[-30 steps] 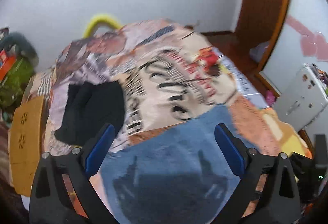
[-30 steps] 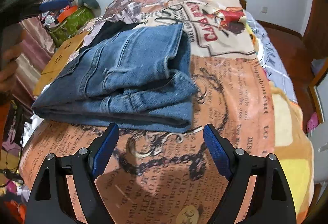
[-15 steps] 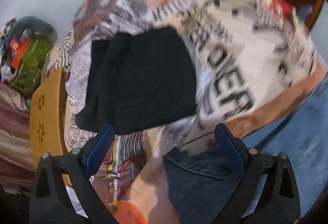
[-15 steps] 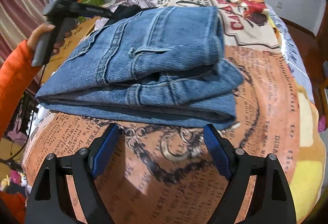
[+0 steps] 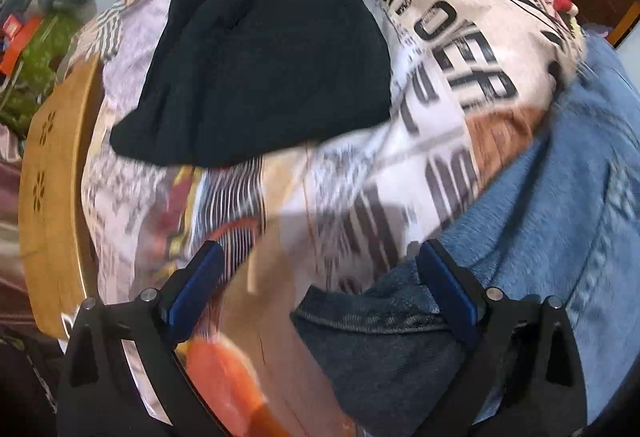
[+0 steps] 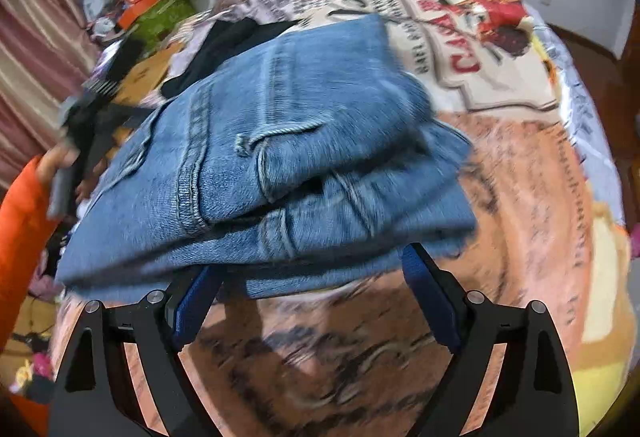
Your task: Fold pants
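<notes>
Folded blue jeans (image 6: 280, 165) lie in a thick stack on the printed bedspread (image 6: 520, 197). My right gripper (image 6: 316, 301) is open, its blue pads at the stack's near edge, touching or just short of it. In the left wrist view the jeans (image 5: 540, 237) fill the lower right, with the waistband end under the right finger. My left gripper (image 5: 320, 289) is open over the bedspread (image 5: 360, 177) at the jeans' end. The left gripper (image 6: 80, 141), held by a hand in an orange sleeve, also shows in the right wrist view.
A folded black garment (image 5: 260, 73) lies on the bed beyond the jeans. A yellow wooden board (image 5: 48, 189) runs along the bed's left side. Clutter with a green bag (image 6: 160, 17) sits at the far left. Wooden floor (image 6: 580, 49) shows at the right.
Both grippers moved closer to the jeans. The left one dropped toward the waistband end; the right one advanced to the stack's near edge. Both stayed open.
</notes>
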Tool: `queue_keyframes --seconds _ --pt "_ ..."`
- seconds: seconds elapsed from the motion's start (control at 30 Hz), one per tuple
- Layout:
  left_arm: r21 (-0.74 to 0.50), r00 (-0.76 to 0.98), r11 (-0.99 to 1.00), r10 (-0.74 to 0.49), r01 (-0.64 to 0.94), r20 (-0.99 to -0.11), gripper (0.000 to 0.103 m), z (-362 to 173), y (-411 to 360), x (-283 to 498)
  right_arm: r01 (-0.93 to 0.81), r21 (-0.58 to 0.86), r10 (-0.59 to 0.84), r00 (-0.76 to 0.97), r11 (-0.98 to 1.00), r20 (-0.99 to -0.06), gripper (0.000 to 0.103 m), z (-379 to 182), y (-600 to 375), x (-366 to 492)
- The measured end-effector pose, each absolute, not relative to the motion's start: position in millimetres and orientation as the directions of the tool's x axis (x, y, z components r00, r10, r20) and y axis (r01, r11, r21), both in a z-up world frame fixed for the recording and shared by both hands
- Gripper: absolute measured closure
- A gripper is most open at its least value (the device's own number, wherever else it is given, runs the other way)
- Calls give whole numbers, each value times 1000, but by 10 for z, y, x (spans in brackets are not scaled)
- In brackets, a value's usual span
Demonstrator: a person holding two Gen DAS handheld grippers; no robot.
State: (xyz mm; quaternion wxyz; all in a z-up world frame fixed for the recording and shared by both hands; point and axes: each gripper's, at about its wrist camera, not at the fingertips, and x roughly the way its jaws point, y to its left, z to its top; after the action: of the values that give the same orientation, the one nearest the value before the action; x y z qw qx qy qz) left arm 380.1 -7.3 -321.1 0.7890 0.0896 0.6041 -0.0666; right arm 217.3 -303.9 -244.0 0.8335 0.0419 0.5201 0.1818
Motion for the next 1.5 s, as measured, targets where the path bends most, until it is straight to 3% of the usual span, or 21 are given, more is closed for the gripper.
queue_keyframes --seconds 0.27,0.4,0.67,0.83,0.9,0.97,1.07,1.17,1.43,1.5 --pt "43 253 979 -9 199 -967 4 -2993 -86 3207 -158 174 231 494 972 -839 16 -2279 -3386 2021" --pt "29 265 974 -32 223 -964 4 -2829 -224 2875 -155 191 245 514 969 -822 16 -2144 -3525 1871" --pt "-109 258 969 -166 222 -952 4 -2725 -510 2495 -227 201 294 528 953 -797 16 -1997 -3360 1608" --pt "-74 349 964 -164 256 -923 5 -2507 -637 2441 -252 171 287 556 953 -780 17 -1998 -3191 1428" --pt "-91 401 957 -200 274 -894 5 -2346 -683 2394 -262 146 275 570 954 -774 23 -2014 -3119 1380" --pt "-99 425 949 -226 300 -877 5 -2275 -725 2374 -266 121 258 573 956 -778 38 -2036 -3062 1372" --pt "-62 444 935 -223 349 -868 5 -2282 -839 2338 -268 126 262 564 955 -783 51 -2099 -3017 1401" --pt "13 442 931 -161 365 -883 5 -2459 -912 2300 -259 129 256 554 957 -792 55 -2190 -2999 1424" --pt "17 447 942 -143 334 -883 4 -2621 -707 2224 -272 152 281 537 950 -795 57 -2309 -3059 1395" --pt "-34 424 946 -176 321 -888 5 -2625 -629 2266 -268 167 290 533 949 -795 57 -2303 -3071 1389"
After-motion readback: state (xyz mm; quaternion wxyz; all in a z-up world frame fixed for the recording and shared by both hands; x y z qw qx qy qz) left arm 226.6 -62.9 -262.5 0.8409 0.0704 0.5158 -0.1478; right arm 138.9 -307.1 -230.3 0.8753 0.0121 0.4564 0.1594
